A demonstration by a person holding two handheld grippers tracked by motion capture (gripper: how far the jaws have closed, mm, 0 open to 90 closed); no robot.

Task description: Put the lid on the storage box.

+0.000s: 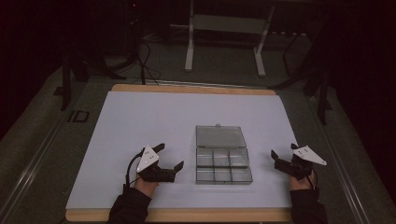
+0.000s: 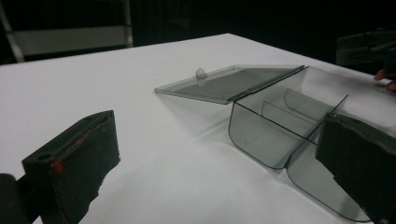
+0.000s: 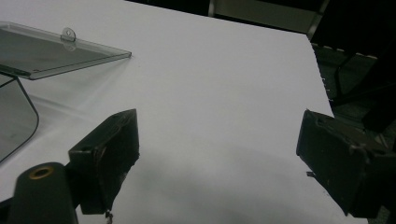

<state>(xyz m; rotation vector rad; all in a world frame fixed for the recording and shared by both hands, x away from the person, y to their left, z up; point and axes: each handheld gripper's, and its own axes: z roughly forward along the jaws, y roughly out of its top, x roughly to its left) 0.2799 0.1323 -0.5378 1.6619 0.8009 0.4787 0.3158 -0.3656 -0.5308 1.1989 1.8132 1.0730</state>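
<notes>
A: What is the box made of?

B: The compartment box is clear, smoke-tinted plastic, thin-walled and glossy. It lies near the middle of the white table, slightly right and toward the near edge. Straight dividers split it into six cells, three across and two deep, and the cell corners are rounded where wall meets floor.

A: And its lid?

B: The lid is a flat rectangular pane of the same plastic, folded back on its hinge to the far side. In the left gripper view it hangs just above the table, a small rounded tab on its free edge.

A: The grippers?

B: The left gripper rests left of the box, near it but apart, jaws spread wide with nothing between them. The right gripper sits right of the box, farther off, jaws equally wide and empty. The jaws are blocky matte black pieces with scuffed, chipped edges. Each gripper carries a pale three-cornered plate on top.

A: The table's surface?

B: Smooth, matt white, on a wooden board.
</notes>
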